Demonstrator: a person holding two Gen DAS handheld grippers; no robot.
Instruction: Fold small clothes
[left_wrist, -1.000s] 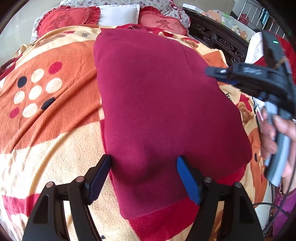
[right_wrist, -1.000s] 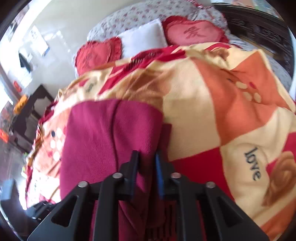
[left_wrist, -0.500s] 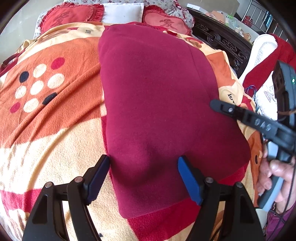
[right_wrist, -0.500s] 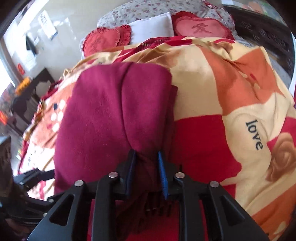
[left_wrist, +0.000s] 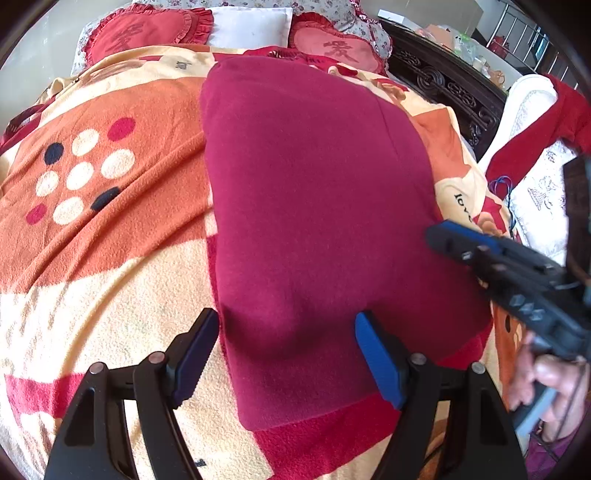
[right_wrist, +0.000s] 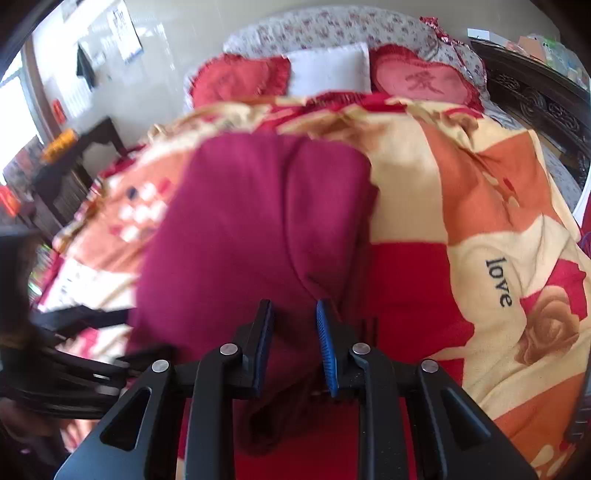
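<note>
A maroon fleece garment (left_wrist: 314, 184) lies folded flat on the patterned blanket (left_wrist: 110, 277), long side running away from me. My left gripper (left_wrist: 287, 321) hovers open over its near left corner, one finger on each side of that corner, touching nothing. My right gripper (right_wrist: 293, 308) sits at the garment's (right_wrist: 251, 221) near right edge with its jaws narrow and a bunch of maroon fabric pinched between the blue pads. In the left wrist view the right gripper (left_wrist: 436, 232) reaches in from the right, held by a hand (left_wrist: 546, 376).
Red heart cushions (left_wrist: 147, 33) and a white pillow (left_wrist: 251, 26) lie at the head of the bed. A dark carved bed frame (left_wrist: 450, 85) runs along the right, with white and red cloth (left_wrist: 535, 110) beside it. Dark furniture (right_wrist: 74, 166) stands left of the bed.
The right gripper came down and nearer along the garment's right edge, rolling as it went, still with fabric between its jaws. The left gripper stayed put and open.
</note>
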